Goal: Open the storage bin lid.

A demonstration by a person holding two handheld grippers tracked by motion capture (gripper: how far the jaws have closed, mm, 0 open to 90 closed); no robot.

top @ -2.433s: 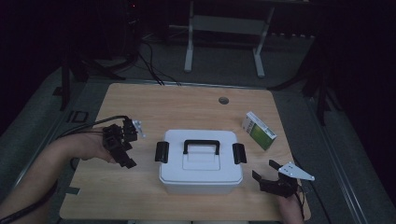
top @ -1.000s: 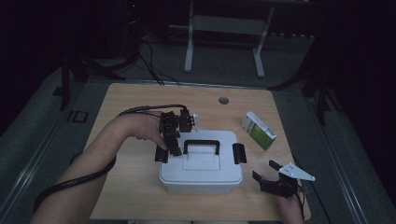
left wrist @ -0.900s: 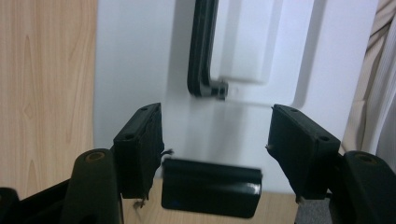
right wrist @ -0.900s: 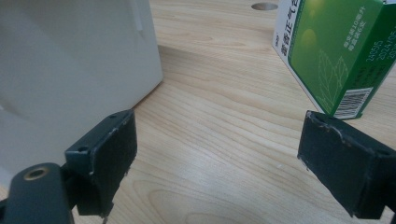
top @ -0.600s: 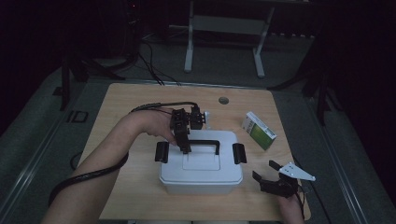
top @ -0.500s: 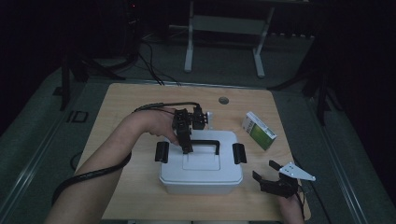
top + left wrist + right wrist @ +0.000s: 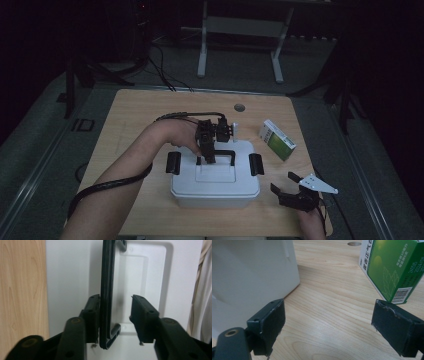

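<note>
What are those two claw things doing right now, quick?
Left gripper: jaws have just been closing around the box's black handle; one pad touches it, the other stands apart.
Right gripper: open, holding nothing.

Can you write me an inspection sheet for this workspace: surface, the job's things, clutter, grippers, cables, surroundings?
Surface: light wooden table with a round hole near its far edge.
Job's things: white box, lid on, black latch at each end; its black handle stands raised.
Clutter: green and white carton lying right of the box.
Grippers: left gripper straddles the handle, one jaw against it, the other apart; jaws have just been closing. Right gripper open, holding nothing, low by the table's near right corner.
Cables: black cable runs along the left forearm; more on the floor behind.
Surroundings: dark room, metal stand legs beyond the table.
</note>
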